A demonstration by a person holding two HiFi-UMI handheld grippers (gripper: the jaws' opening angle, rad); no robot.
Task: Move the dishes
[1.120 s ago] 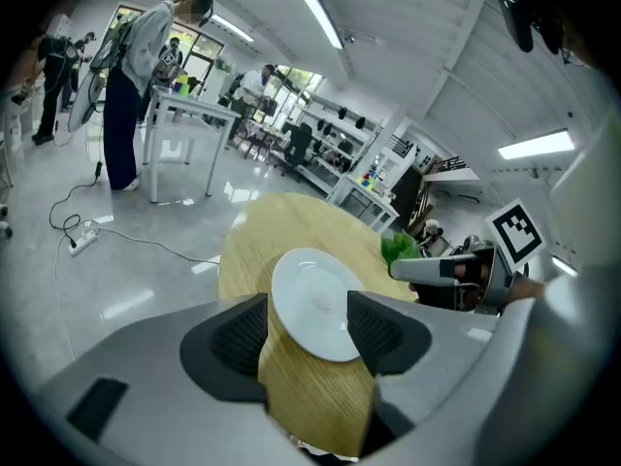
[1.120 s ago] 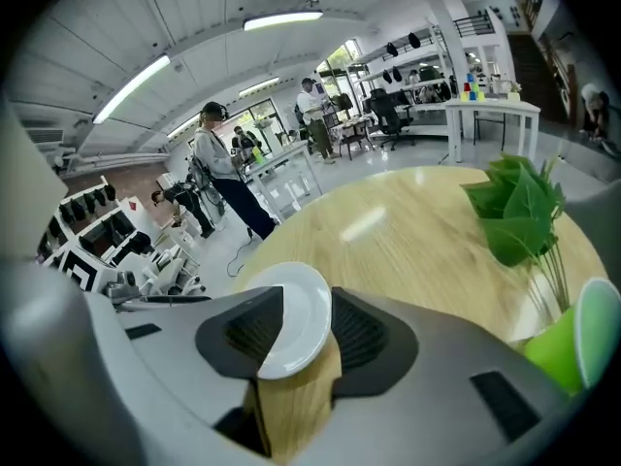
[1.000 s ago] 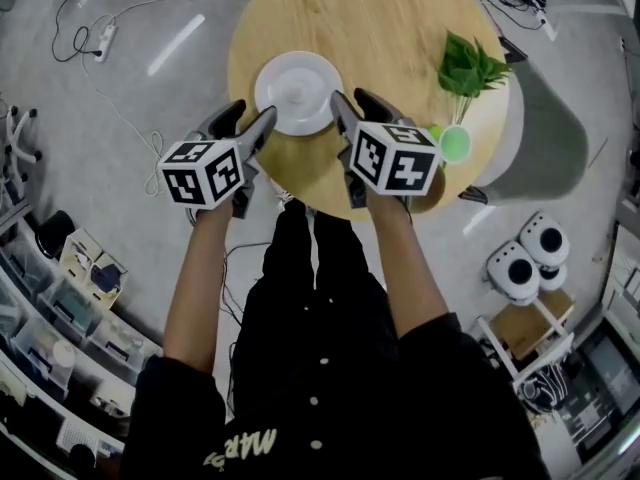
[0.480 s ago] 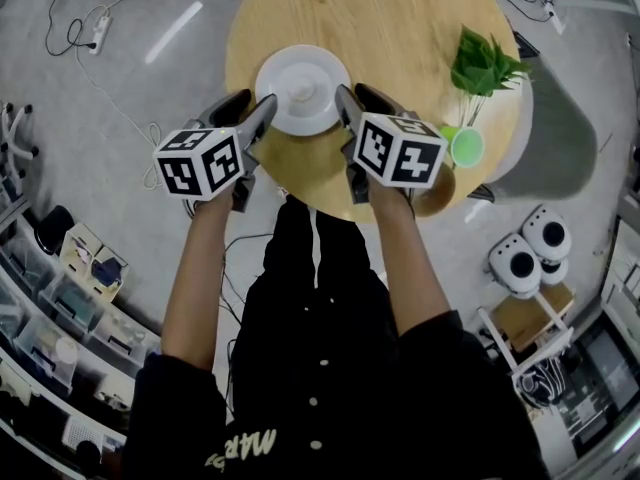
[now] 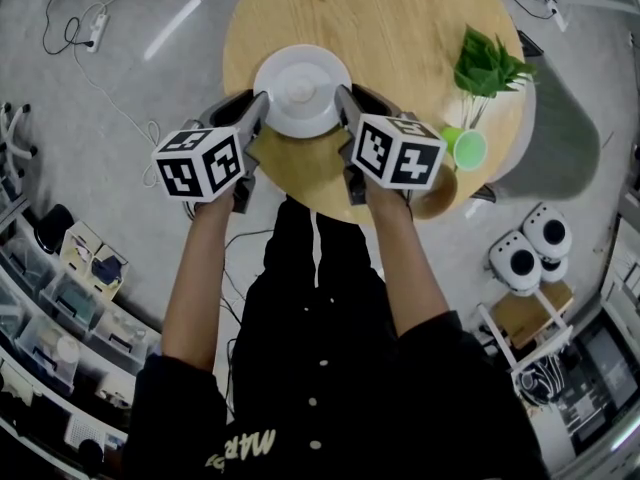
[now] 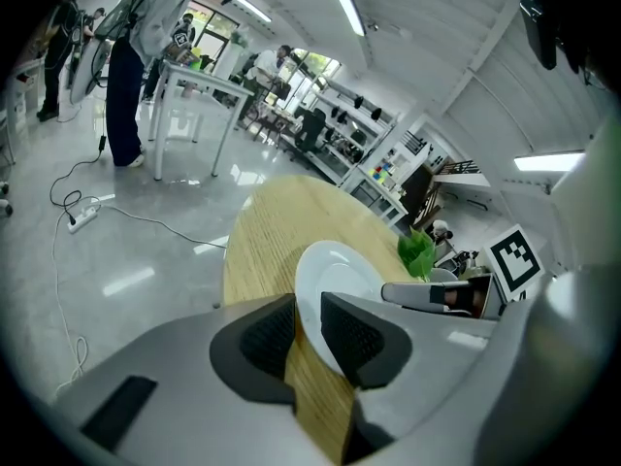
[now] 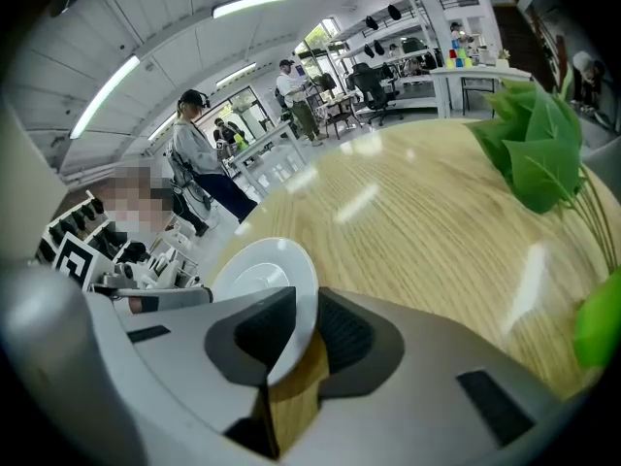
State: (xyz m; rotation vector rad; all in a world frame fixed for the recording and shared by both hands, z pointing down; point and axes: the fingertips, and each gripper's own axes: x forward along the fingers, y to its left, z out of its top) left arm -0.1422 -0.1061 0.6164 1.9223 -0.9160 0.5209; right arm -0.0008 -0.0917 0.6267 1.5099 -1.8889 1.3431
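Note:
A white plate (image 5: 300,88) lies near the front edge of the round wooden table (image 5: 400,28). My left gripper (image 5: 256,105) is at the plate's left rim and my right gripper (image 5: 346,98) at its right rim. In the left gripper view the plate (image 6: 335,280) has its rim between the dark pads (image 6: 267,333), and the jaws of that gripper (image 6: 308,333) have just been closing onto it. The right gripper view shows the plate (image 7: 262,280) with its rim pinched in that gripper (image 7: 306,333), whose jaws have also just been closing.
A green leafy plant (image 5: 487,63) and a green cup (image 5: 466,148) stand at the table's right edge. A grey chair (image 5: 545,128) is beyond them. Cables and a power strip (image 5: 75,33) lie on the floor to the left. Shelves with bins line the lower left.
Both grippers have come down a little onto the plate's rim. The left jaws, wide a second ago, have closed over the rim. The right jaws have narrowed too.

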